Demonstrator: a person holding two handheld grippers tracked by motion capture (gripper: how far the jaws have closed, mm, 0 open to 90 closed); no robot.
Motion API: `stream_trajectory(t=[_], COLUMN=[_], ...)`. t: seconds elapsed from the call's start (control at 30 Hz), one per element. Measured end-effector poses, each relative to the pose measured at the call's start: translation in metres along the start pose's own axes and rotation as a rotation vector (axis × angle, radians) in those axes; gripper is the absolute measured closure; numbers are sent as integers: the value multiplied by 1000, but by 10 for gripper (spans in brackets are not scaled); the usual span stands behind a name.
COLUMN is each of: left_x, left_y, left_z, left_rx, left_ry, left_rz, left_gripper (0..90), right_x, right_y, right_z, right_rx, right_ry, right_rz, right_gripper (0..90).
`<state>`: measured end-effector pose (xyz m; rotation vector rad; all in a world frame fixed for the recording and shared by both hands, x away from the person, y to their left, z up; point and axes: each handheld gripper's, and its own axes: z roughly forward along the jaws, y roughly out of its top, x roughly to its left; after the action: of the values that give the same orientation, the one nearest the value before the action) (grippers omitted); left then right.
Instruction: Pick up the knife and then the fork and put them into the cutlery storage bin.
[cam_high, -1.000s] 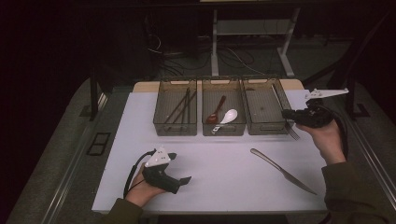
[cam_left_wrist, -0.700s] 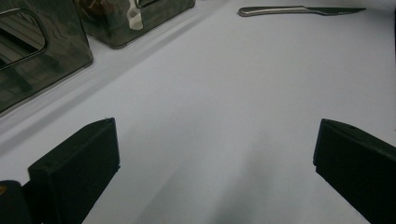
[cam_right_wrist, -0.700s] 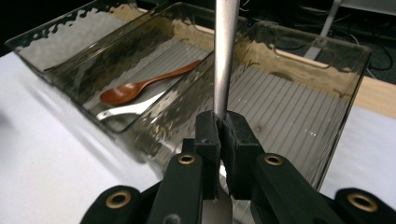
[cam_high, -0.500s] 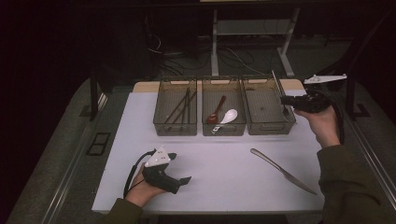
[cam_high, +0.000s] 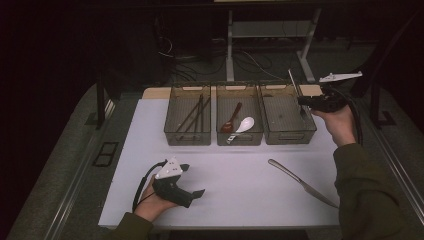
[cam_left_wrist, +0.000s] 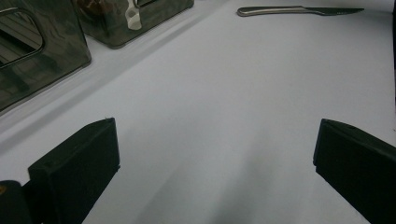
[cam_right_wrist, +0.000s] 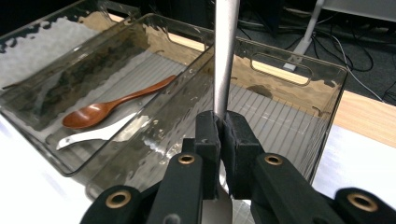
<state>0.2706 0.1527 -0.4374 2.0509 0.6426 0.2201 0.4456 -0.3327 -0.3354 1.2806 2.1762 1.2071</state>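
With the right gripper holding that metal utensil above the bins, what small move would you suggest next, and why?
Probably lower it a little. The right gripper is shut on the slim silver metal utensil, which hangs over the rightmost clear plastic bin. That bin looks empty, while the middle clear bin holds the brown wooden spoon and white spoon.

A silver metal utensil handle (cam_right_wrist: 226, 56) stands upright, clamped above the rightmost clear bin (cam_right_wrist: 299, 126).
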Motion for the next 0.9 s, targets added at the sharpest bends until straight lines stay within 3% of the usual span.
stream_trajectory(t=[0.5, 0.9], left_x=[0, -1], left_y=[0, 0], left_z=[0, 1], left_rx=[2, 0], left_ry=[-4, -6], left_rz=[-1, -4], left_gripper=[0, 0], right_x=[-11, -15], right_y=[-1, -12], right_z=[35, 61], right_rx=[89, 244], right_ry=[-26, -24], right_rz=[-24, -58], right_gripper=[842, 842])
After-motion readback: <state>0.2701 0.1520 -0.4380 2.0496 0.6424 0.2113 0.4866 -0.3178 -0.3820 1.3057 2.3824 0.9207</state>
